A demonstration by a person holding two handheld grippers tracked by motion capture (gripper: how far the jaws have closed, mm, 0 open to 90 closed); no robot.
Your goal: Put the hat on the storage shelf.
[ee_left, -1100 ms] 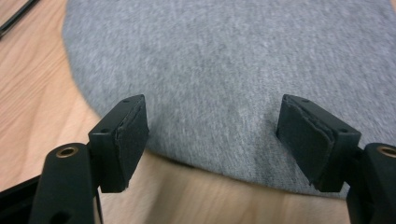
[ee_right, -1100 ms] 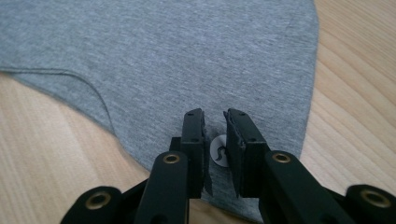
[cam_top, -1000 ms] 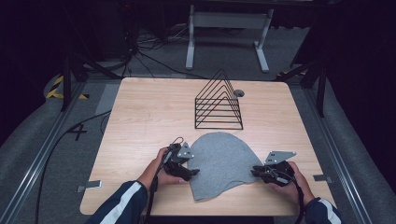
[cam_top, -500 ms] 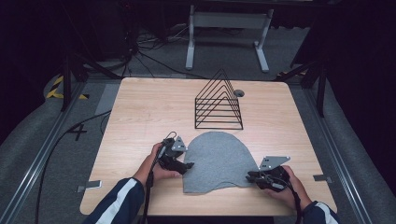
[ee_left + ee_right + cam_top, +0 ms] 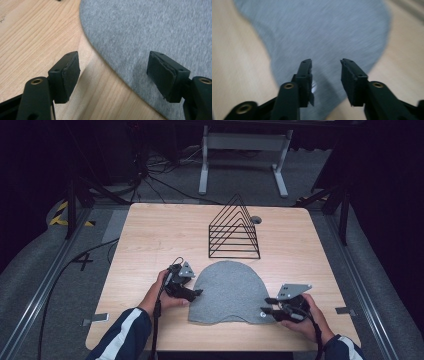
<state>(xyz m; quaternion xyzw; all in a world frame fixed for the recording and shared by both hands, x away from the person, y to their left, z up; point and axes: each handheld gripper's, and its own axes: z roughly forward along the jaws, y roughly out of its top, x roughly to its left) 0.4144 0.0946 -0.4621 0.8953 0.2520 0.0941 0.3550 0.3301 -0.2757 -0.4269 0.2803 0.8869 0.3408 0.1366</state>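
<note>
The tabletop [image 5: 150, 235] carries a wire rack [image 5: 234, 231] at the far middle and a grey hat [image 5: 231, 292] lying flat at the near middle, likely spread for handling. The left gripper [image 5: 192, 292] straddles the hat's left edge with jaws spread wide. The right gripper [image 5: 266, 306] sits over its near right corner, jaws parted and holding nothing.

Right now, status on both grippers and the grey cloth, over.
Left gripper open, straddling grey cloth edge. Right gripper open over cloth's near corner. Cloth flat on table. Wire rack behind, apart from the cloth.
</note>
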